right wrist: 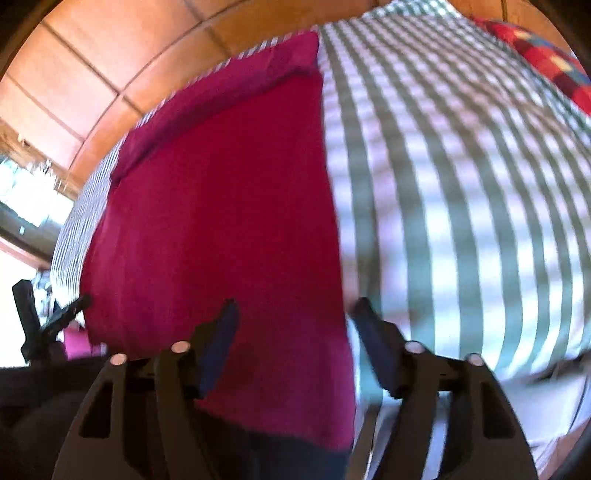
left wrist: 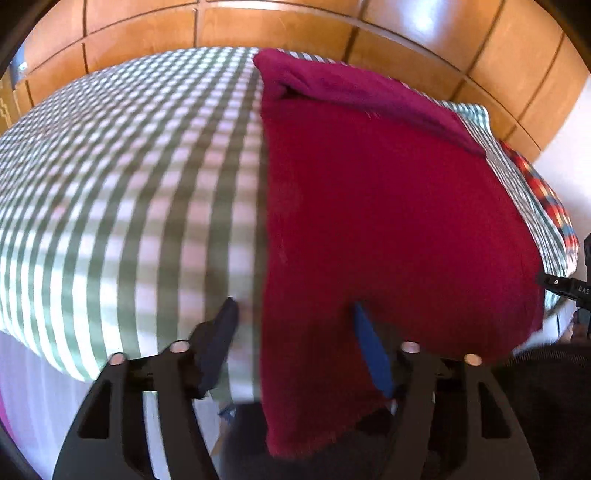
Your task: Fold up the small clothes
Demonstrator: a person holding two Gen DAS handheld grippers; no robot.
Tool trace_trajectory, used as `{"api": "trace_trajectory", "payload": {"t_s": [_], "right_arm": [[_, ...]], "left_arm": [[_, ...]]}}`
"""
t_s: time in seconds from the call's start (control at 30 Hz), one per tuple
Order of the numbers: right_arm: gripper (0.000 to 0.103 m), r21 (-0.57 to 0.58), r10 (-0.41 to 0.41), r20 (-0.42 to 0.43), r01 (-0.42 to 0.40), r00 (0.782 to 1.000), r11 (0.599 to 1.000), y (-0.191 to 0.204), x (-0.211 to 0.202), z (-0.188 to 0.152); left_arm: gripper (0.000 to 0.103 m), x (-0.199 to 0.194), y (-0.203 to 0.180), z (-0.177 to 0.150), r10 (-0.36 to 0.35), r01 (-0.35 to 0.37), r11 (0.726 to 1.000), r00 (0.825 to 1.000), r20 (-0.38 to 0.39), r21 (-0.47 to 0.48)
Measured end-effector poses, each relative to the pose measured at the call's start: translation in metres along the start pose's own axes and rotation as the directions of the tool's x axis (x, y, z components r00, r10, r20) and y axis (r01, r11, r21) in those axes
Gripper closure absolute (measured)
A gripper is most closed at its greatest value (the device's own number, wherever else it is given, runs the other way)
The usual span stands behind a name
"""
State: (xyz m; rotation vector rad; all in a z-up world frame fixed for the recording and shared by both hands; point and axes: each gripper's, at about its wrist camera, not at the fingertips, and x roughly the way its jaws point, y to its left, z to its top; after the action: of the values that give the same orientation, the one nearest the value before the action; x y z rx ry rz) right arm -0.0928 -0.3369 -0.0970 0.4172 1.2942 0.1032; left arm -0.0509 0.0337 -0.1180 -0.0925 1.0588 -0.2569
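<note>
A dark red cloth (left wrist: 388, 221) lies flat on a green-and-white checked bed (left wrist: 129, 166), with its near edge hanging over the bed's front. Its far end is folded into a band. My left gripper (left wrist: 295, 310) is open, its jaws astride the cloth's left near edge, low over the bed's front. In the right wrist view the same cloth (right wrist: 221, 203) fills the left half. My right gripper (right wrist: 295, 310) is open, its jaws astride the cloth's right near edge. Neither gripper holds anything. The right gripper also shows at the left view's right edge (left wrist: 569, 291).
Wooden wardrobe panels (left wrist: 295, 26) stand behind the bed. A red plaid pillow (right wrist: 546, 62) lies at the bed's far right. The bed cover (right wrist: 461, 184) stretches to the right of the cloth. A bright window (right wrist: 26, 192) is at the far left.
</note>
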Motion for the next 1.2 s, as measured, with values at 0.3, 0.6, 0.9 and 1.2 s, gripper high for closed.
{"api": "trace_trajectory", "payload": {"t_s": [0.3,0.6,0.9,1.2], "right_arm": [[0.093,-0.012,0.071,0.007,-0.071,0.997,0.997,0.015,-0.008,0.005],[0.093,-0.039,0.237,0.188,-0.233,0.953,0.972,0.046,-0.047,0.075],[0.088,0.042,0.147,0.24,-0.161,0.96,0.986,0.037,-0.009,0.185],[0.026,0.059,0.116,0.276,-0.137,0.954,0.989,0.008,-0.018,0.173]], "left_arm": [[0.093,-0.008,-0.006,0.003,-0.154,0.154,0.988,0.988,-0.013,0.012],[0.093,-0.046,0.016,0.058,-0.386,0.408,0.907,0.904,0.186,-0.105],[0.092,0.0,0.028,0.167,-0.308,0.353,0.915,0.924,0.227,-0.196],[0.028,0.003,0.086,0.17,-0.206,0.309,0.888,0.93,0.305,-0.342]]}}
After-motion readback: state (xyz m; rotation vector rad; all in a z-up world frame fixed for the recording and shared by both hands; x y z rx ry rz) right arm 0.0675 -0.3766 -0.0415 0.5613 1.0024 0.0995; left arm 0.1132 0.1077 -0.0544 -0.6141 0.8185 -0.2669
